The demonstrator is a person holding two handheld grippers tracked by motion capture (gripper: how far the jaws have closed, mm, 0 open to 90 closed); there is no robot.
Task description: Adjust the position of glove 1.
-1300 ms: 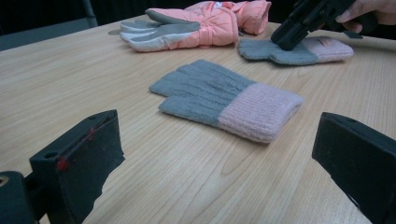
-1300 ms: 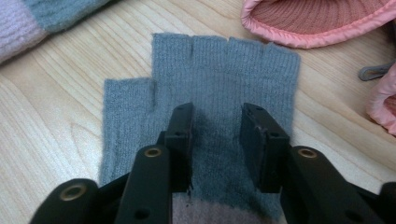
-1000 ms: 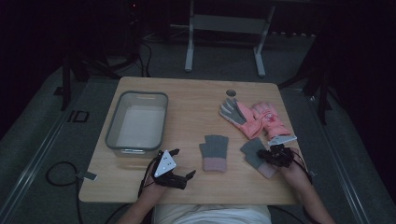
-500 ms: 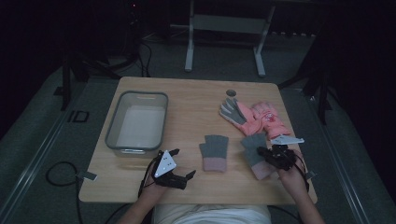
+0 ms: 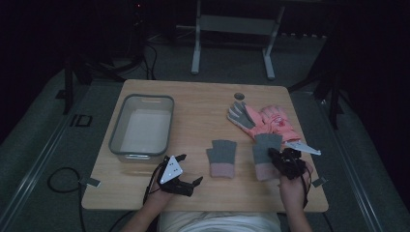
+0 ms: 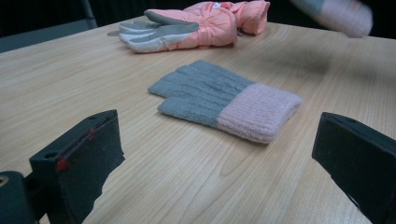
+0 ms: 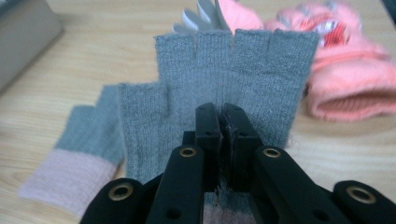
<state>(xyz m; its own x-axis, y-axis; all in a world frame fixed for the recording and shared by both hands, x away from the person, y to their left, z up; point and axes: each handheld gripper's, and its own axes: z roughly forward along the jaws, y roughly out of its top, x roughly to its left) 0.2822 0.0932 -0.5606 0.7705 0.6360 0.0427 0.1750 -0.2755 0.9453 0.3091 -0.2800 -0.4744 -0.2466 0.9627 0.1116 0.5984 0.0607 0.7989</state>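
We hold the right gripper [image 5: 282,162] clamped on a grey fingerless glove [image 7: 233,70], lifted above the wooden table [image 5: 203,104]'s near right part. The pinch takes a thin fold of knit near the pink cuff, so we judge the glove may slip free or swing and drag the pink ski gloves [image 5: 270,121] beyond it. The glove hangs forward of the jaws. Its mate [image 6: 224,100] lies flat ahead of the left gripper [image 6: 219,158], whose jaws stand wide, empty.
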